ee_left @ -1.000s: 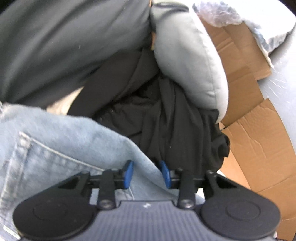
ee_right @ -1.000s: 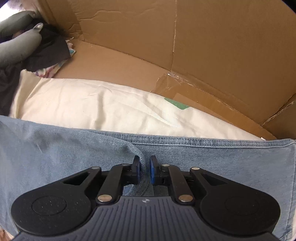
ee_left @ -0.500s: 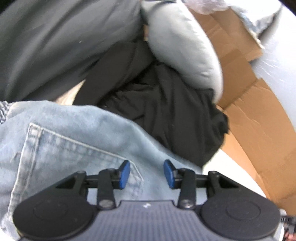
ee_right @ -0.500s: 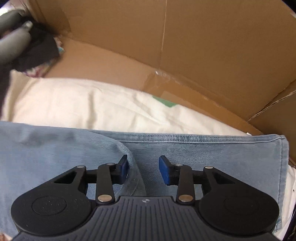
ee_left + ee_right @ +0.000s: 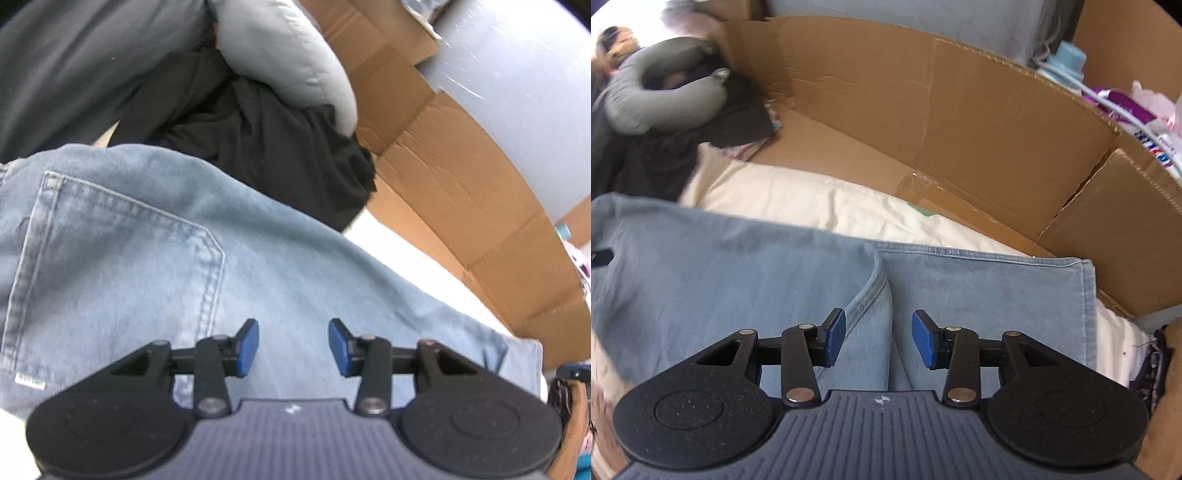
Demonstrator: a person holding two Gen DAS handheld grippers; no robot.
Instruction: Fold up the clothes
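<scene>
Both claws hang spread over the jeans (image 5: 280, 266), the right gripper (image 5: 877, 341) having just let go, the left gripper (image 5: 293, 347) empty too. Jeans lie flat on the sheet (image 5: 812, 199).

The jeans (image 5: 280, 258) under the left tongs (image 5: 293, 347) are light blue denim, faded paler around the back pocket (image 5: 122, 258), whose seams are stitched in pale thread. Beyond them lies a black garment (image 5: 266, 147), and past that a grey neck pillow (image 5: 284, 62). Both tongs have black arms, blue pads (image 5: 923, 343) and a ribbed dark grey body. Ahead of the right tongs (image 5: 877, 341), a cream cloth (image 5: 812, 199) spreads before brown cardboard (image 5: 960, 122).
</scene>
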